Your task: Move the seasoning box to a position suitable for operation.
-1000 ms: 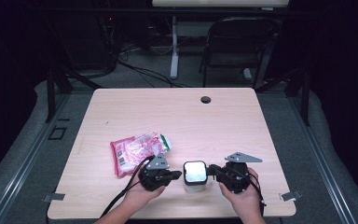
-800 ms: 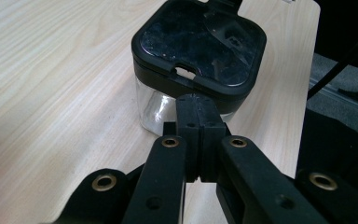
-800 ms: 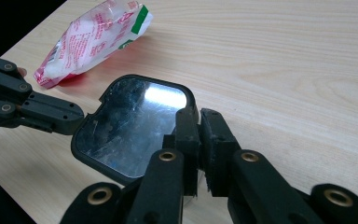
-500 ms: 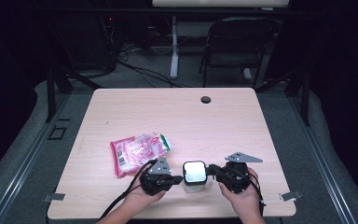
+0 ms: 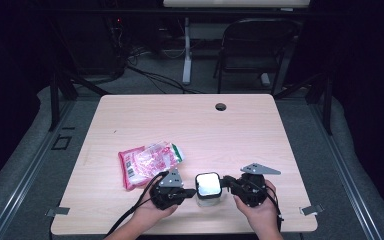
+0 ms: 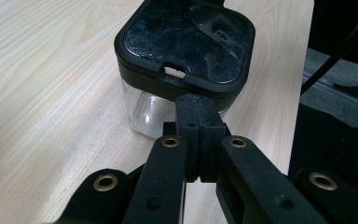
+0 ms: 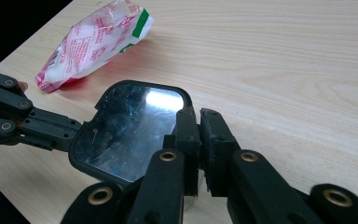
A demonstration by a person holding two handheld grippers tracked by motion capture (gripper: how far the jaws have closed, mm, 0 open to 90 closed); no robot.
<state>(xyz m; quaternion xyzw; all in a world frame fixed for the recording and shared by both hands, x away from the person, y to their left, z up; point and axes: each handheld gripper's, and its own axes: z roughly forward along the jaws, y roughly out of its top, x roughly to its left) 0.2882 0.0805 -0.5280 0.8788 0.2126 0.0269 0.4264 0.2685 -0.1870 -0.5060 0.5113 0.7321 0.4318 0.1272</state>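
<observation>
A small clear jar (image 5: 208, 196) with a black square lid (image 5: 208, 183) stands near the front edge of the surface (image 5: 260, 130), between the two hands. The left claw (image 5: 192, 191) comes at it from the left and the right claw (image 5: 225, 183) from the right, each tip right at the lid's rim.

In the left gripper view the left claw (image 6: 199, 122) has its pads pressed flat together, with nothing between them, and its tip sits against the lid's (image 6: 186, 42) near edge, above the clear wall of the jar (image 6: 144, 109). In the right gripper view the right claw (image 7: 200, 122) is almost together too (a thin slit stays between the pads), its tip at the edge of the glossy lid (image 7: 130, 130); whether it pinches the rim I cannot tell. The left claw's (image 7: 70, 128) arm reaches the lid from the far side in that view.

A red-and-white packet (image 5: 150, 161) lies flat on the surface just behind the left hand (image 5: 150, 212), apart from the jar. The right hand (image 5: 260, 212) grips its tool by the front edge.
</observation>
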